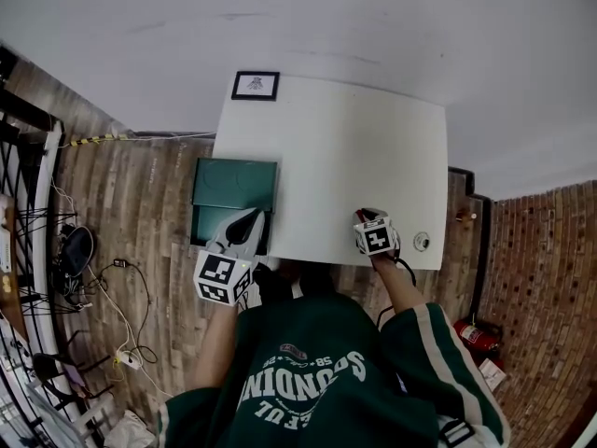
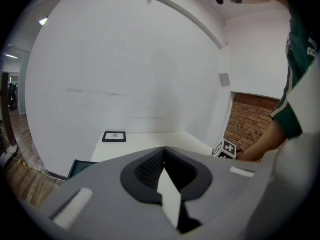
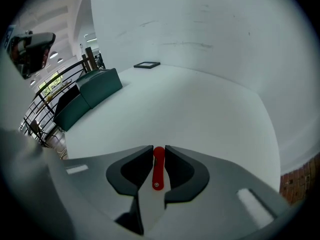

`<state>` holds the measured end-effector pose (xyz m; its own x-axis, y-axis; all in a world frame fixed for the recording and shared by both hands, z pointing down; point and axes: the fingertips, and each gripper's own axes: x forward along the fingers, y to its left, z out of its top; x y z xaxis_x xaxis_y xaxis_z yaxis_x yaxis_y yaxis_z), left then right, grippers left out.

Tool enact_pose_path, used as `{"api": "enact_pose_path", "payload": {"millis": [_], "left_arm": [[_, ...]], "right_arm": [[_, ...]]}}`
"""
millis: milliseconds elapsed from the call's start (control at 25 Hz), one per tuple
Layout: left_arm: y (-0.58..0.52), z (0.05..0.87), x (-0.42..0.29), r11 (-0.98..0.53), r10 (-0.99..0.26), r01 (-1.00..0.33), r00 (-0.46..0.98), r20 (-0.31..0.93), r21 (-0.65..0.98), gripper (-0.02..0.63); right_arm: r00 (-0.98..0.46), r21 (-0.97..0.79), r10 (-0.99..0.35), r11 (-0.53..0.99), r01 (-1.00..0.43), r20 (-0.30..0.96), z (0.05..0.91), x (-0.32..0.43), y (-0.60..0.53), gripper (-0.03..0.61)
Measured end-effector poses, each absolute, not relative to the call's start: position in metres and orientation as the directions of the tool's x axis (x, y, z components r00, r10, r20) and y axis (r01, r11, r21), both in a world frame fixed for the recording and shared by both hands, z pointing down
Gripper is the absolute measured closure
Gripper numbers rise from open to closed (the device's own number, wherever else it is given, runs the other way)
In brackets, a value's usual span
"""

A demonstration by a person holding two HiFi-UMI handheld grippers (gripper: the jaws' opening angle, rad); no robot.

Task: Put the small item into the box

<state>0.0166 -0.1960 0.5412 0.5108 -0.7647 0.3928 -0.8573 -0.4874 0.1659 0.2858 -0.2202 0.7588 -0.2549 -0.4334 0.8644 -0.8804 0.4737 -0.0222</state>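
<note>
Hovering by green box (image 1: 233,187), left gripper (image 2: 164,150) is closed; right gripper (image 3: 159,150) pinches red item (image 3: 158,170).

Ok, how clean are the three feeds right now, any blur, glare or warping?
Head view: even light, no glare, and the wide angle bends the edges of the white table. Left gripper view: dark round vignette, with the left gripper close to the lens and soft. Right gripper view: same vignette and bulge, with the red item sharp in the right gripper.
</note>
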Motion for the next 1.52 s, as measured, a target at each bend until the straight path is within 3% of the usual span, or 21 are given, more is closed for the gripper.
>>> {"api": "enact_pose_path", "payload": {"millis": [320, 680, 1080, 1520], "left_arm": [[-0.194, 0.538, -0.011, -0.467, -0.787, -0.867, 0.497, 0.365, 0.173, 0.561], [-0.185, 0.541, -0.068, -0.384, -0.834, -0.903, 0.428, 0.349, 0.193, 0.561], [-0.162, 0.546, -0.133, -0.291, -0.874, -0.935, 0.345, 0.342, 0.201, 0.561], [-0.141, 0.556, -0.193, -0.208, -0.890, -0.954, 0.276, 0.364, 0.216, 0.561]], "right_arm": [[-0.308, -0.004, -0.499, 0.519, -0.854, 0.810, 0.714, 0.247, -0.234, 0.505], [-0.468, 0.001, -0.512, 0.676, -0.737, 0.721, 0.647, 0.145, -0.240, 0.505], [-0.619, -0.022, -0.410, 0.822, -0.569, 0.670, 0.618, 0.021, -0.217, 0.505], [-0.652, -0.035, -0.253, 0.918, -0.394, 0.715, 0.649, -0.073, -0.178, 0.505]]}}
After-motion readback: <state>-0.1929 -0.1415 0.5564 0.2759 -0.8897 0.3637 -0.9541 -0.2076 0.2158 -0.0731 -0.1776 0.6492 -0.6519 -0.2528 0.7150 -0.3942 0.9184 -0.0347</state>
